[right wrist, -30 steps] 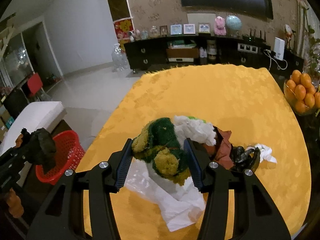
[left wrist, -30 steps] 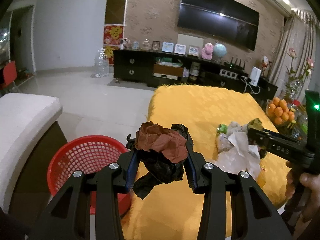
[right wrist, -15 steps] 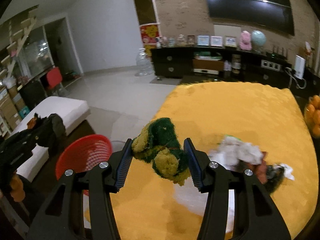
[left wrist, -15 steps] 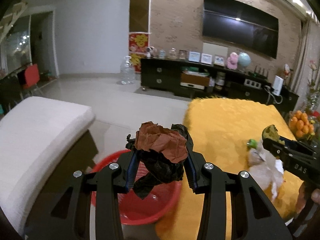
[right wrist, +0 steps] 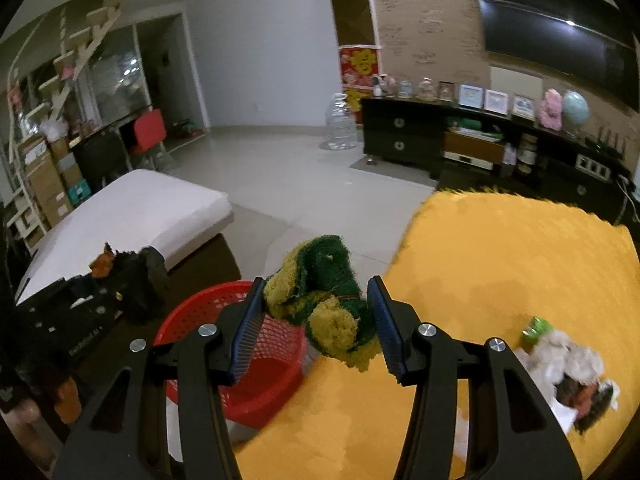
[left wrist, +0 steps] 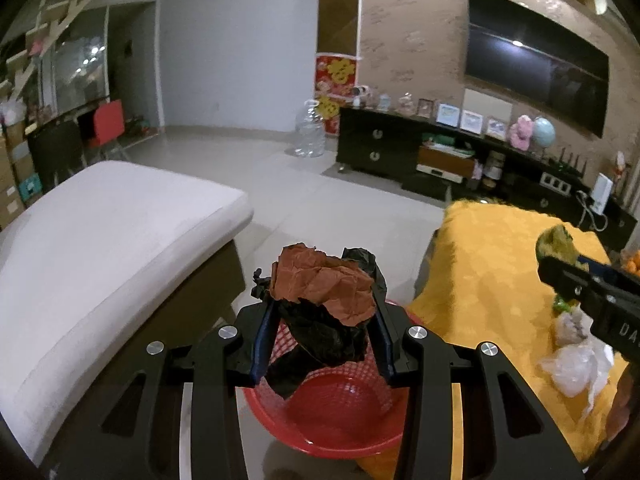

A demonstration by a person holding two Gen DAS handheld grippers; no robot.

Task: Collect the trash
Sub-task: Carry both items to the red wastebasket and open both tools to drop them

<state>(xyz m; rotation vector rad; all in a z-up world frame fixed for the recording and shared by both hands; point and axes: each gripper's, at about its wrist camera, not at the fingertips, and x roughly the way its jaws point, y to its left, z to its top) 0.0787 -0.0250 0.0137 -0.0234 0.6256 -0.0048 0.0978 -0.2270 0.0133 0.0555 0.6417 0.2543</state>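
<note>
The red basket [left wrist: 344, 412] on the floor is half hidden behind the left tool [left wrist: 322, 320], and the leftover heap of trash [right wrist: 568, 368] at the right edge of the yellow surface [right wrist: 500, 264] is too blurred to sort out. The left tool is clamped on a crumpled brown-and-black wad [left wrist: 324, 300] that hangs lengthwise down over the basket. The right tool [right wrist: 316, 312] is clamped on a bunched green-and-yellow scrubber [right wrist: 324, 304], slanting down to the right, just right of the basket at the surface's near left edge.
</note>
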